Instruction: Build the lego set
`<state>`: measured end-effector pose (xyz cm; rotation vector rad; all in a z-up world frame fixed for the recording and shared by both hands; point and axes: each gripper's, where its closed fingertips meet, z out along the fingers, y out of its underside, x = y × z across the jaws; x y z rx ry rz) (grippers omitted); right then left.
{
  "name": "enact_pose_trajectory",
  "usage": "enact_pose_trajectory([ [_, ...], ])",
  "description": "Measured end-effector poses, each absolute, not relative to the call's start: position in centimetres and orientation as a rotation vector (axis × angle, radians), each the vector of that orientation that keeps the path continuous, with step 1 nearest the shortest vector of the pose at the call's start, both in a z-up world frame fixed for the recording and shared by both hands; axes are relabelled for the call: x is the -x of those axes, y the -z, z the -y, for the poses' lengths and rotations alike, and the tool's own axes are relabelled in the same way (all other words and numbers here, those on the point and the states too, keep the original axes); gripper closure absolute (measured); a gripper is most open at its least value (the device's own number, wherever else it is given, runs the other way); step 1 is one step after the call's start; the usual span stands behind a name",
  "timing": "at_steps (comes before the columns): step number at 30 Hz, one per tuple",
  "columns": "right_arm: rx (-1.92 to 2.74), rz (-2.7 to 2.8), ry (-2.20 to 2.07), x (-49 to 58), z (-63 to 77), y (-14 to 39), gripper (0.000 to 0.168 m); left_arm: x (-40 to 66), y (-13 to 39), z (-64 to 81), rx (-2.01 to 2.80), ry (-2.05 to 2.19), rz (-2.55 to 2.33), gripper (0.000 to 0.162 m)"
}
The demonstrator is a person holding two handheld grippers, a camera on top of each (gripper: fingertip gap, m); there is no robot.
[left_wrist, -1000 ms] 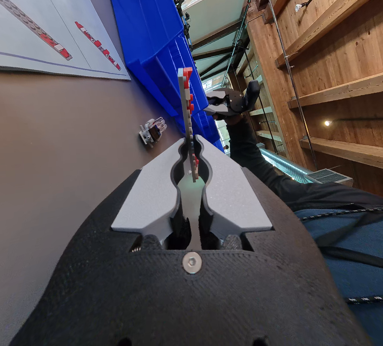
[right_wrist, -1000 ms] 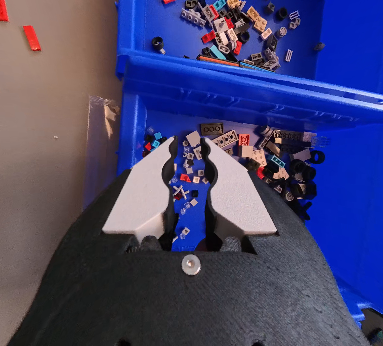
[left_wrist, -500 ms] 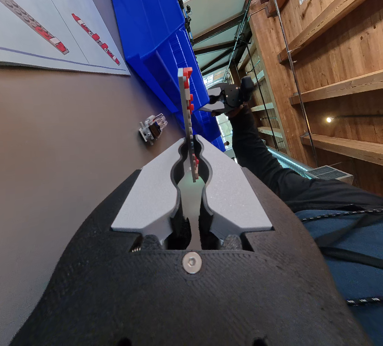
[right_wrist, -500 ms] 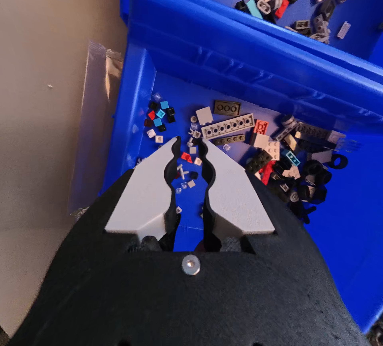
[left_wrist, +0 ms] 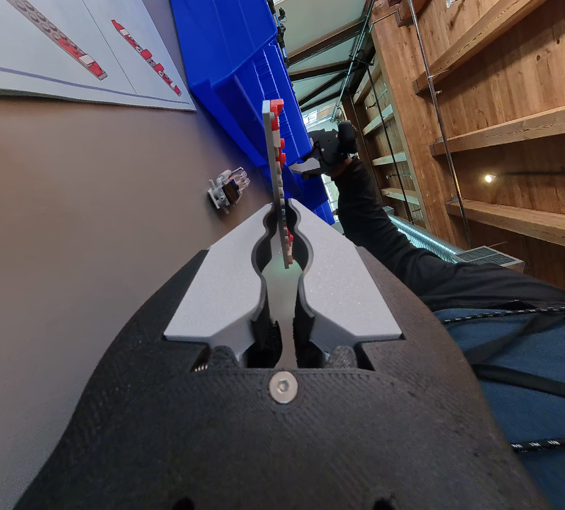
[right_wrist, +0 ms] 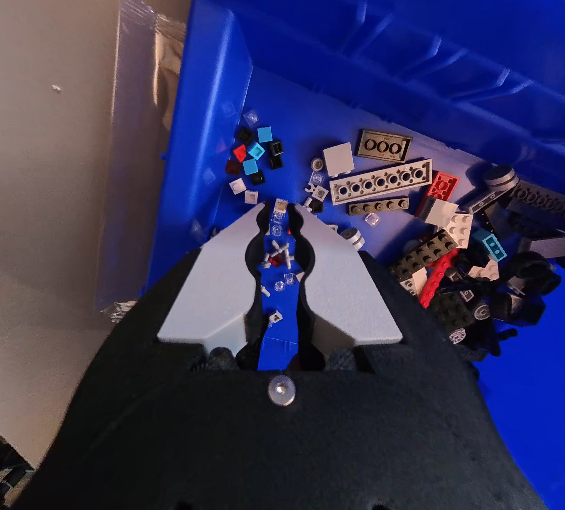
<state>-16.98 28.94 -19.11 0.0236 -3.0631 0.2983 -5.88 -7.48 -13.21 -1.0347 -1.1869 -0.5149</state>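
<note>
My left gripper [left_wrist: 282,205] is shut on a long grey Lego plate [left_wrist: 272,153] with red pieces on it. It holds the plate upright and edge-on above the brown table [left_wrist: 91,189]. My right gripper [right_wrist: 279,208] is low inside a blue bin [right_wrist: 208,116], over small loose pieces. Its jaws stand a narrow gap apart, with a small white tile [right_wrist: 280,205] between the tips; I see no grip on it. The right gripper also shows in the left wrist view [left_wrist: 301,170], dipping into the bins.
A small grey and clear sub-assembly [left_wrist: 227,186] lies on the table. An instruction sheet [left_wrist: 76,21] lies at the far left. The bin holds a long grey plate [right_wrist: 380,185], a red plate [right_wrist: 443,186] and a dark pile [right_wrist: 458,281]. A clear bag [right_wrist: 137,128] lies beside it. About 40 cm separates my left fingertips from my right.
My right gripper has dropped down into the near bin and its jaws have narrowed around the small pieces. The left gripper has held the long plate still.
</note>
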Motion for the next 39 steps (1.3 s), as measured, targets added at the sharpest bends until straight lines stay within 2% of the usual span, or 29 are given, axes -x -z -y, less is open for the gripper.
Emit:
enact_pose_trajectory([
  [14,-0.01,3.024,-0.276,17.4,-28.8,19.2,0.159,5.8,13.1,7.5,1.033,0.515,1.18,0.158],
  [17,0.056,2.938,-0.374,18.0,-28.1,16.7,0.159,5.8,13.1,7.5,1.032,0.509,1.178,0.158],
  [20,0.145,2.805,-0.561,17.3,-26.4,11.9,0.159,5.9,12.9,7.7,1.022,0.503,1.175,0.158],
  [23,0.186,2.689,-0.774,13.9,-23.6,7.4,0.159,5.9,12.9,7.7,1.013,0.509,1.17,0.158],
  [25,0.188,2.647,-0.862,11.0,-21.8,6.3,0.159,5.9,12.8,7.6,1.015,0.517,1.165,0.158],
  [33,0.433,2.695,-0.946,5.5,-17.4,14.6,0.16,5.6,12.9,7.1,1.051,0.535,1.152,0.158],
  [39,0.468,2.718,-0.768,6.4,-17.3,18.0,0.159,5.5,12.8,7.2,1.051,0.513,1.149,0.158],
])
